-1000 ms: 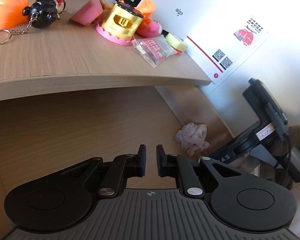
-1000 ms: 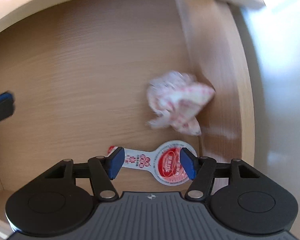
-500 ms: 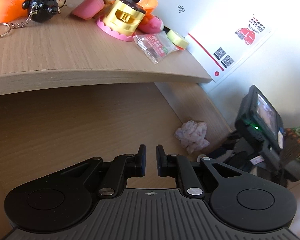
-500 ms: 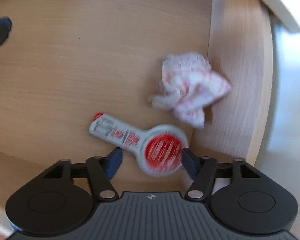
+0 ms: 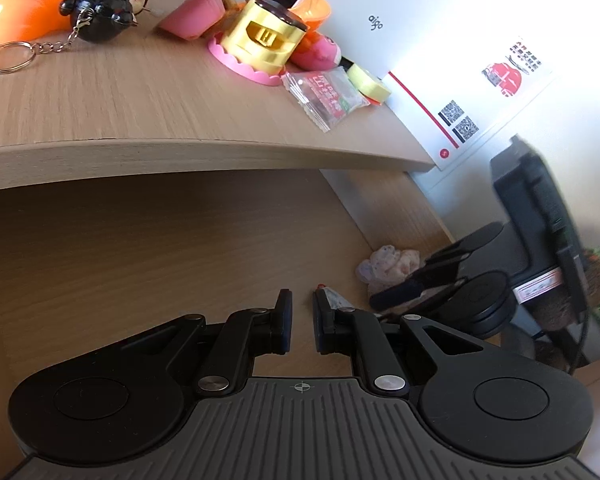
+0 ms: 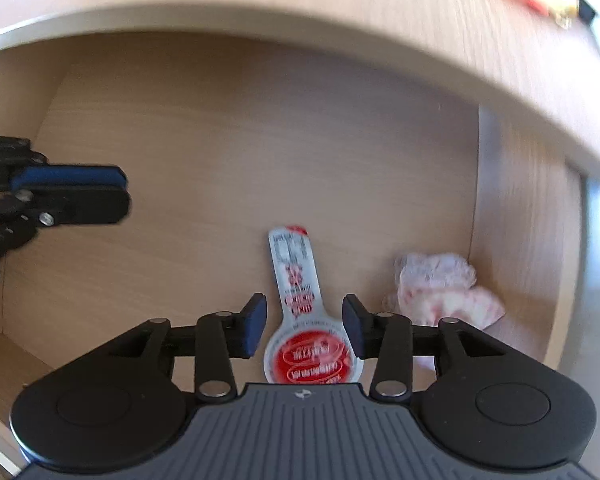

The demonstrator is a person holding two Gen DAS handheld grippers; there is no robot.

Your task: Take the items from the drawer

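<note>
A flat white packet with a round red end lies on the drawer floor. My right gripper is open, one finger on each side of the packet near its round end, with gaps on both sides. Beside the drawer's right wall sits a crumpled pink-and-white wrapper. My left gripper hovers over the drawer floor, shut with only a narrow slit and nothing in it. The left wrist view also shows the packet's red tip, the wrapper and the right gripper.
The desk top overhangs the drawer. On it are an orange capsule, a black doll keychain, a pink tub, a gold canister, a snack packet, yellow tape and a white box.
My right gripper has swung round over the packet, which now lies lengthwise between its fingers, and its fingers have narrowed. It has come into the left wrist view. The left gripper stays put.
</note>
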